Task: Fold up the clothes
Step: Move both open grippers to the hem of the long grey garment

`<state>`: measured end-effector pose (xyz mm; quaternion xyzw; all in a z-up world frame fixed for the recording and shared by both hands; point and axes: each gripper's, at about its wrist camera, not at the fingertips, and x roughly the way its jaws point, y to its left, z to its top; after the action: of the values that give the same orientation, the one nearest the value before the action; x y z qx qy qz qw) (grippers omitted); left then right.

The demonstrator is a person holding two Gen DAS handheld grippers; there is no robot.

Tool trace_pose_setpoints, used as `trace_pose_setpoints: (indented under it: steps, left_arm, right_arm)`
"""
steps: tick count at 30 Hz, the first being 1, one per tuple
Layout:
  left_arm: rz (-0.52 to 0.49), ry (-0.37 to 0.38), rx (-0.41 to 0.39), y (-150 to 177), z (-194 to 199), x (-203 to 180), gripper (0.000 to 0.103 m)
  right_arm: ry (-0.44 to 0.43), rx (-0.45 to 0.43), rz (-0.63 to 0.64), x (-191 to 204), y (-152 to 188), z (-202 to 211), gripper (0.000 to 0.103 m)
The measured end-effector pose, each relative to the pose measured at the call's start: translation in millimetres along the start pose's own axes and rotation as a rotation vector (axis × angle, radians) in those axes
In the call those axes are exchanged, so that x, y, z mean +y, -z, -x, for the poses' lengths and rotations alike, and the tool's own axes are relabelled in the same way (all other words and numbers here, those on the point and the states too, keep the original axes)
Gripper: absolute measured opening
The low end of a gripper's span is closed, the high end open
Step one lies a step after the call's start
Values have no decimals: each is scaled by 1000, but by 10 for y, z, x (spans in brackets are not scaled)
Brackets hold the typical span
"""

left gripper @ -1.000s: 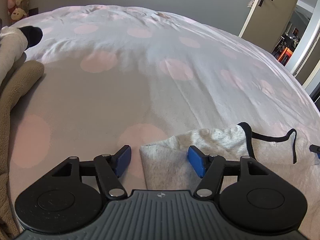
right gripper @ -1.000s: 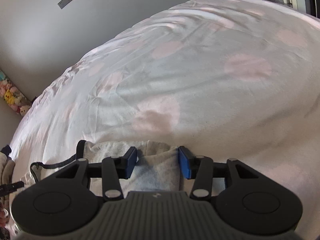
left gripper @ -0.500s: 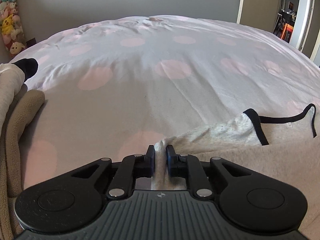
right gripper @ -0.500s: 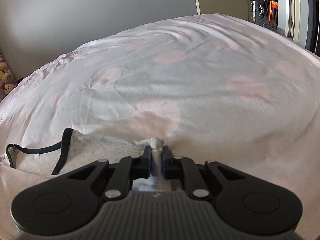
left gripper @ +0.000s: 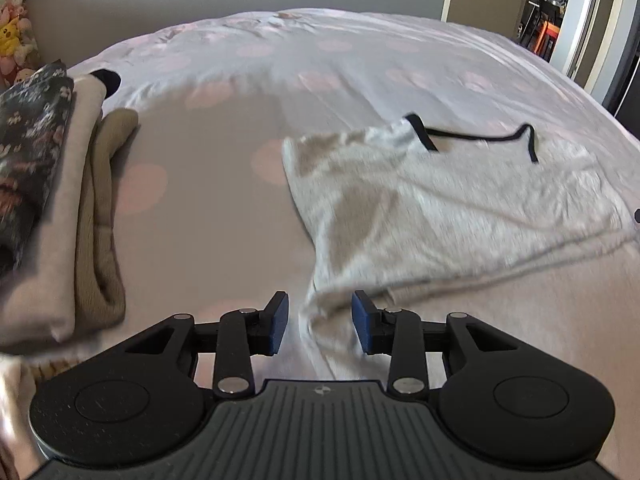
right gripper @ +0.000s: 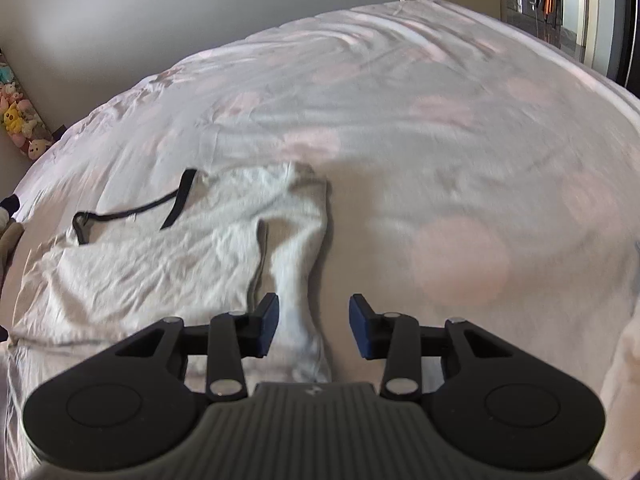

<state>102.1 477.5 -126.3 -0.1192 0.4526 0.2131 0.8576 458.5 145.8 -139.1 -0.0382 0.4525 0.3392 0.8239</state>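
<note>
A light grey top (left gripper: 440, 208) with a black neck trim (left gripper: 480, 136) lies flat on the pink-dotted bedspread (left gripper: 320, 60). My left gripper (left gripper: 320, 323) hovers at its near left corner. The jaws are opening, and a ridge of the grey cloth runs between the blue pads (left gripper: 277, 325) without being pressed. In the right wrist view the same top (right gripper: 160, 256) spreads to the left. My right gripper (right gripper: 314, 325) is over its near right corner, jaws opening, with a loose strip of cloth (right gripper: 298, 280) lying between the pads, close to the left one.
A stack of folded clothes (left gripper: 60, 200), beige under a dark patterned piece, sits at the bed's left side. Plush toys (left gripper: 12, 40) hang on the far left wall. A doorway (left gripper: 560, 20) opens at the far right. Bare bedspread (right gripper: 480, 200) stretches right of the top.
Both grippers shut on the top's edge, drew back toward the near side of the bed, then let go. The top now lies farther ahead, and the folded stack shows at left.
</note>
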Motion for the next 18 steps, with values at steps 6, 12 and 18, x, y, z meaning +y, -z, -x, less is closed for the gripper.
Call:
trace_pose_setpoints:
  steps: [6, 12, 18]
  left_arm:
    - [-36, -48, 76, 690, 238, -209, 40]
    - [17, -93, 115, 1109, 528, -302, 41]
    - [73, -91, 157, 1510, 749, -400, 42]
  right_arm:
    - [33, 145, -42, -73, 728, 352, 43]
    - [56, 228, -51, -115, 1199, 607, 35]
    - [84, 287, -28, -50, 1401, 772, 36]
